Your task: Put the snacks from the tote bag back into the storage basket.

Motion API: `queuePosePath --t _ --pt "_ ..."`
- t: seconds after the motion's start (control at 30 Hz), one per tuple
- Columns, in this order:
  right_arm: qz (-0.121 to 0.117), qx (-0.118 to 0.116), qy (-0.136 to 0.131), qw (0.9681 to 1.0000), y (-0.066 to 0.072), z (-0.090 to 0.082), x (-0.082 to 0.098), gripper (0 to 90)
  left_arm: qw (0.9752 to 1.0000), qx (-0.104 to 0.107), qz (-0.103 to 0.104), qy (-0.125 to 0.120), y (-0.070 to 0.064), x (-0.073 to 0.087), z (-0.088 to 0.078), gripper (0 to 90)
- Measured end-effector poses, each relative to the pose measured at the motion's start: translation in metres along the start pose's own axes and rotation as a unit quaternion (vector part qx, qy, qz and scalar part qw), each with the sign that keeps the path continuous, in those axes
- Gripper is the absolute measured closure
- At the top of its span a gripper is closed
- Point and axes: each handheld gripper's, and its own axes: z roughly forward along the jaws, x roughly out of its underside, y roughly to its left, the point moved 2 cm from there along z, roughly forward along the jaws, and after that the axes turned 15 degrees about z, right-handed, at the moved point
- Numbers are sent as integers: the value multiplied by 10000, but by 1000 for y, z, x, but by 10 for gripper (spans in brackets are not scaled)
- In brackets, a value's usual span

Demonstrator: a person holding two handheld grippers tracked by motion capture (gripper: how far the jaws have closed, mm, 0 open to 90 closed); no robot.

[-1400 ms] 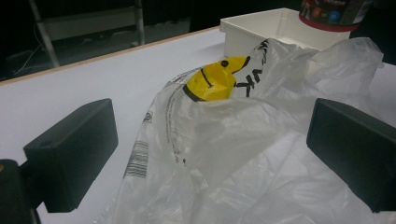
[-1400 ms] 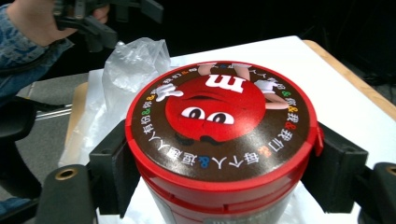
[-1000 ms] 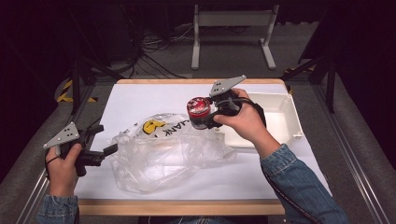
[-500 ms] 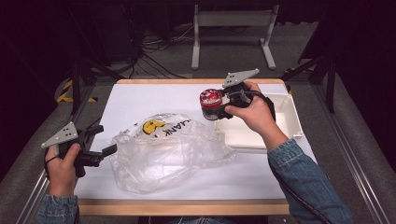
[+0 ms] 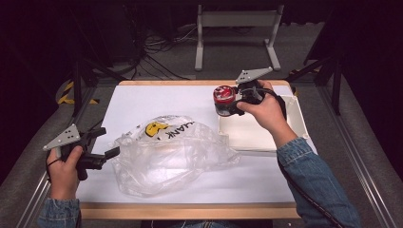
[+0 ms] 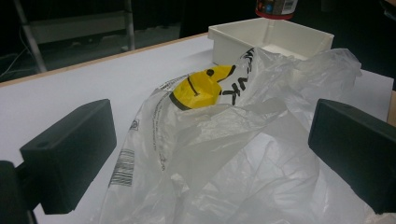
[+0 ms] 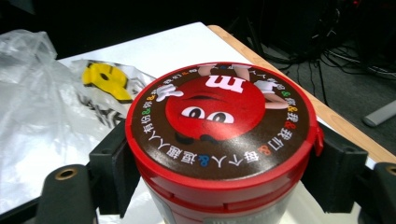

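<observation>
My right gripper (image 5: 227,105) pinches the round red-lidded candy tub (image 5: 223,100) and has carried it from over the clear plastic bag (image 5: 166,154) toward the table's far right corner. It now hangs above the white tray's (image 5: 294,124) far left corner, ready to lower. My left gripper (image 5: 108,143) stays spread beside the bag.

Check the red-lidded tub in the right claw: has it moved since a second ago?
Yes. The red-lidded tub, clamped in the right claw, has shifted right and toward the table's far edge, from over the plastic bag's edge to the white tray's far-left corner.
</observation>
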Motion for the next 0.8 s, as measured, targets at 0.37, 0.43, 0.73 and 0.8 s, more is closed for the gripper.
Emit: queuePosePath --t 0.37,0.43,0.73,0.8 --pt "119 187 -48 9997 -26 -1 8 231 10000 24 42 -26 0 0 1 18" --pt "148 228 -80 9996 -33 -1 11 231 10000 27 48 -24 0 0 1 18" --pt "188 417 -173 9988 -48 3 26 231 10000 37 44 -2 -1 0 4 18" --pt "213 441 -156 9987 -51 5 29 231 10000 34 45 4 -1 0 4 18"
